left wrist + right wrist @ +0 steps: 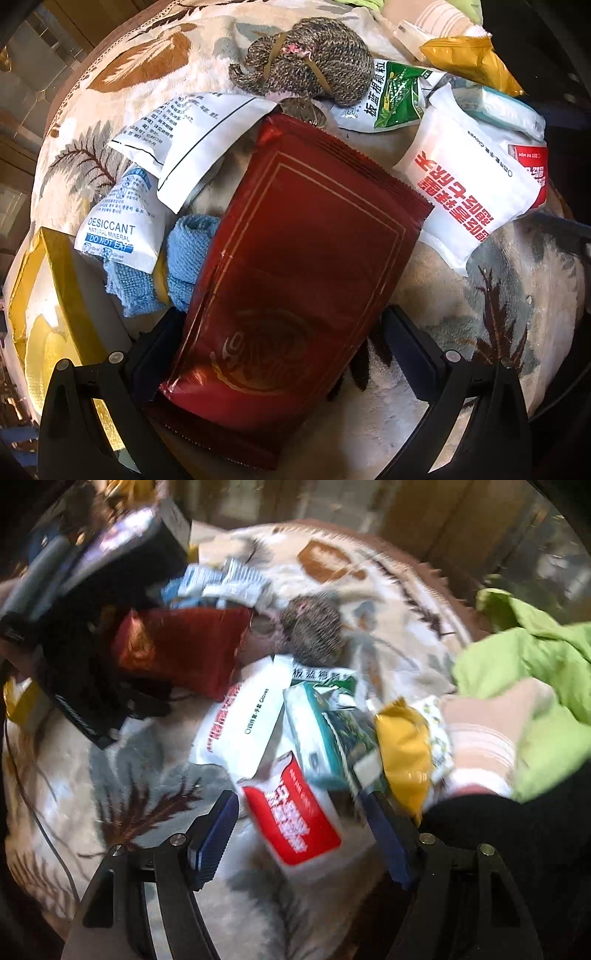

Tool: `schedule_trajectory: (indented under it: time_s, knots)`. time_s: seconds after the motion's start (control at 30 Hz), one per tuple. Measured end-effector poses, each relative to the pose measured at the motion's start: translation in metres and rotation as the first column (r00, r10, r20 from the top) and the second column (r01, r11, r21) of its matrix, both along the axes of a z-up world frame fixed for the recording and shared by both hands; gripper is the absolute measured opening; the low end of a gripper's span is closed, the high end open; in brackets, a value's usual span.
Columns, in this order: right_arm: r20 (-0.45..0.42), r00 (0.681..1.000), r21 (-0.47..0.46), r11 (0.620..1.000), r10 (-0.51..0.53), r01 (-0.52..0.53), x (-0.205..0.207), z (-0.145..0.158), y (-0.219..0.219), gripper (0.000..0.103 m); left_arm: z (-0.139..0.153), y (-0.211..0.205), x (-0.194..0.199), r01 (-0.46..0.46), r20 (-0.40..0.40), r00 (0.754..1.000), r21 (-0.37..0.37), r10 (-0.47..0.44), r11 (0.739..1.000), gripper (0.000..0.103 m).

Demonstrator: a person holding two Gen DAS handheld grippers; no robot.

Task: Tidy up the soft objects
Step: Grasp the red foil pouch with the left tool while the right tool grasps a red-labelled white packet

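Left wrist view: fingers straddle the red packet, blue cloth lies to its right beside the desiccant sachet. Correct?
Not quite. In the left wrist view the blue cloth lies to the left of the red packet, not the right. The rest holds: it sits beside the desiccant sachet, and the left gripper fingers straddle the packet.

Left wrist fisheye: looks steeply down along its fingers, close over the leaf-patterned cloth (pixel 461 295). Red packet (pixel 295 266) fills frame centre; grey yarn ball (pixel 310 59) at top.

Right wrist fisheye: also angled down, set a little farther back, motion-blurred. Same cloth (pixel 129 775) seen from another side.

Shared: red packet (pixel 184 653) at upper left, yarn ball (pixel 314 631) upper centre, white pouch with red print (pixel 469 184) (pixel 243 723). The left gripper's body (pixel 92 602) shows at upper left of the right view.
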State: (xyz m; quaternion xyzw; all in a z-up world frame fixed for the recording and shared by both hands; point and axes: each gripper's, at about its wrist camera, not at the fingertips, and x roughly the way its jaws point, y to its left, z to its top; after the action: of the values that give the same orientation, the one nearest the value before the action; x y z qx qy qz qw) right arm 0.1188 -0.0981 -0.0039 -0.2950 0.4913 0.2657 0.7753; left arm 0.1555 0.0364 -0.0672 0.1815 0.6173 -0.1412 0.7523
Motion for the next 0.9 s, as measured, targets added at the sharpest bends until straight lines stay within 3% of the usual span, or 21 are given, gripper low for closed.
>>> schedule_trajectory:
  time_s: [0.07,0.13,0.17,0.3,0.33,0.43,0.6,0.9]
  knots:
    - [-0.035,0.999,0.004,1.000,0.004,-0.004,0.012,-0.011,-0.001,0.071,0.000,0.000,0.001,0.002,0.001,1.000,0.001,-0.002,1.000,0.103]
    - [-0.109,0.993,0.082,0.996,-0.033,0.042,0.025,-0.013,-0.008,0.058,0.000,0.000,0.002,0.001,-0.003,1.000,0.001,-0.001,1.000,0.103]
    - [-0.145,0.988,0.102,0.993,-0.047,0.062,0.027,-0.014,-0.010,0.044,0.000,-0.001,0.003,0.000,-0.005,1.000,0.002,0.000,1.000,0.103]
    - [-0.231,0.970,0.139,0.983,-0.082,0.116,0.024,-0.014,-0.020,0.026,0.002,-0.003,0.002,0.014,-0.002,1.000,-0.007,-0.014,1.000,0.096]
    - [-0.245,0.964,0.156,0.978,-0.099,0.140,0.023,-0.012,-0.023,0.025,0.004,-0.004,0.000,0.020,0.005,1.000,-0.012,-0.020,1.000,0.085]
    - [-0.265,0.955,0.209,0.959,-0.135,0.194,0.016,-0.003,-0.033,0.023,0.013,-0.005,-0.005,0.021,0.013,1.000,-0.055,-0.020,0.998,0.067]
    - [-0.335,0.925,0.315,0.904,-0.179,0.289,-0.004,0.012,-0.059,0.023,0.019,-0.003,-0.015,-0.007,0.032,0.999,-0.076,0.009,0.997,0.061]
    - [-0.434,0.869,0.520,0.722,-0.237,0.457,-0.040,0.041,-0.101,0.023,0.060,0.006,-0.036,-0.034,0.049,0.998,-0.259,0.048,0.965,0.058]
